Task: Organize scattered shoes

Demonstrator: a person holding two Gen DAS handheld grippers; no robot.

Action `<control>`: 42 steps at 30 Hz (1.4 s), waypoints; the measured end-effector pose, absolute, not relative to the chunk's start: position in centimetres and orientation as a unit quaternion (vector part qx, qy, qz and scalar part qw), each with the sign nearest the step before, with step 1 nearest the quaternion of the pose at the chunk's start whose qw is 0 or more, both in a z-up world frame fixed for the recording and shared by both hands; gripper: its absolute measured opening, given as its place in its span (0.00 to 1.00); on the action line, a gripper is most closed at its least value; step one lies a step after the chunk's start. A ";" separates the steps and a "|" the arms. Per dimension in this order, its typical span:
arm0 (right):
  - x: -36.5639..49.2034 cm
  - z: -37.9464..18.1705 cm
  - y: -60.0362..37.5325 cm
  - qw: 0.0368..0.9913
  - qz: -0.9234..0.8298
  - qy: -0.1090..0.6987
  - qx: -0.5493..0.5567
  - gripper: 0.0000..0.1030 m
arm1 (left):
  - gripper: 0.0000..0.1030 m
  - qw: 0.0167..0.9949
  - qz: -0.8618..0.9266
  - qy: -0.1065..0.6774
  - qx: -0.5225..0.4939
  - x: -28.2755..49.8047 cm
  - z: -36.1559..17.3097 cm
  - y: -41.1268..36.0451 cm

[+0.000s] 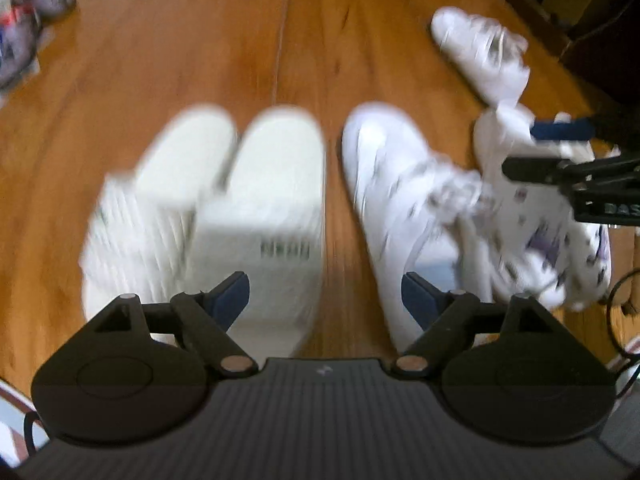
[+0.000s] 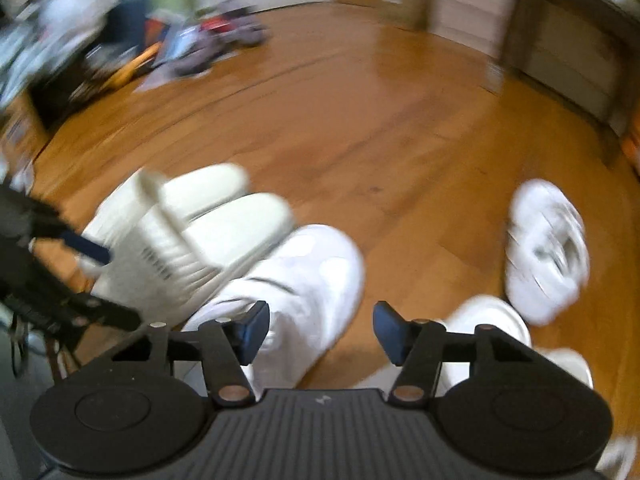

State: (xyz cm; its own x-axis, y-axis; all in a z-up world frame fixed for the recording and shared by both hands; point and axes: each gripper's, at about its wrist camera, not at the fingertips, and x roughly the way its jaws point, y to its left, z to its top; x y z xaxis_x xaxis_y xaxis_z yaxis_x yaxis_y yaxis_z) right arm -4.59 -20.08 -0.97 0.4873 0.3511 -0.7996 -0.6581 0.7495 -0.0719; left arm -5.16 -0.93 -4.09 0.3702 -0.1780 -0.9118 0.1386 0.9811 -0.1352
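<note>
Left gripper [image 1: 326,300] fingers apart; two slides [image 1: 224,200], three sneakers [image 1: 396,200].

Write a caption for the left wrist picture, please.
Open left gripper above cream slide sandals and white lace-up sneakers on wooden floor.

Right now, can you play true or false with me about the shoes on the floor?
1. The two cream slides sit side by side. True.
2. The floor is grey carpet. False: it is brown wood.
3. The left gripper is shut on a sneaker. False: its jaws are open and empty.
4. One white sneaker lies apart from the others. True.
5. The right gripper is open. True.
</note>
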 end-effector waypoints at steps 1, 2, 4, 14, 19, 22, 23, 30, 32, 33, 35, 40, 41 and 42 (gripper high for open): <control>-4.5 -1.1 -19.1 0.829 0.317 0.409 -0.212 0.53 | 0.81 0.824 -0.095 0.559 -0.019 -5.1 -4.5 -0.8; -4.3 -1.2 -18.5 0.820 0.326 0.413 -0.226 0.51 | 0.81 0.825 -0.095 0.557 -0.014 -5.1 -4.4 -1.0; -4.0 -1.4 -17.4 0.805 0.333 0.419 -0.257 0.48 | 0.81 0.829 -0.104 0.549 -0.006 -5.3 -4.2 -1.4; -2.2 -2.3 -14.7 0.704 0.415 0.458 -0.350 0.35 | 0.81 0.822 -0.151 0.549 -0.004 -6.1 -4.8 -3.0; -1.1 -3.4 -13.4 0.676 0.434 0.471 -0.364 0.37 | 0.81 0.813 -0.169 0.556 -0.028 -6.1 -5.2 -2.8; -0.7 -3.9 -12.9 0.673 0.432 0.463 -0.383 0.52 | 0.81 0.809 -0.172 0.560 -0.037 -6.1 -5.4 -2.9; -0.4 -4.3 -12.6 0.674 0.427 0.459 -0.391 0.60 | 0.81 0.808 -0.171 0.562 -0.037 -6.0 -5.4 -2.9; 2.5 -5.5 -13.6 0.704 0.377 0.515 -0.311 0.42 | 0.84 0.806 -0.161 0.568 -0.046 -6.0 -5.7 -2.3; 2.6 -5.0 -14.5 0.715 0.368 0.527 -0.273 0.39 | 0.84 0.806 -0.156 0.568 -0.053 -6.0 -5.7 -1.8; 2.7 -4.9 -15.0 0.721 0.362 0.533 -0.253 0.39 | 0.84 0.807 -0.154 0.567 -0.057 -6.0 -5.6 -1.5; 2.5 -4.7 -15.7 0.730 0.358 0.531 -0.237 0.39 | 0.84 0.809 -0.151 0.564 -0.066 -5.9 -5.4 -0.9; 2.9 -4.6 -16.8 0.746 0.342 0.541 -0.181 0.38 | 0.84 0.821 -0.124 0.549 -0.091 -5.8 -4.6 1.0; 3.1 -4.5 -17.2 0.750 0.337 0.545 -0.163 0.38 | 0.84 0.823 -0.115 0.548 -0.096 -5.8 -4.6 1.5; 3.3 -4.5 -17.6 0.754 0.332 0.550 -0.139 0.38 | 0.84 0.823 -0.113 0.547 -0.103 -5.8 -4.5 1.9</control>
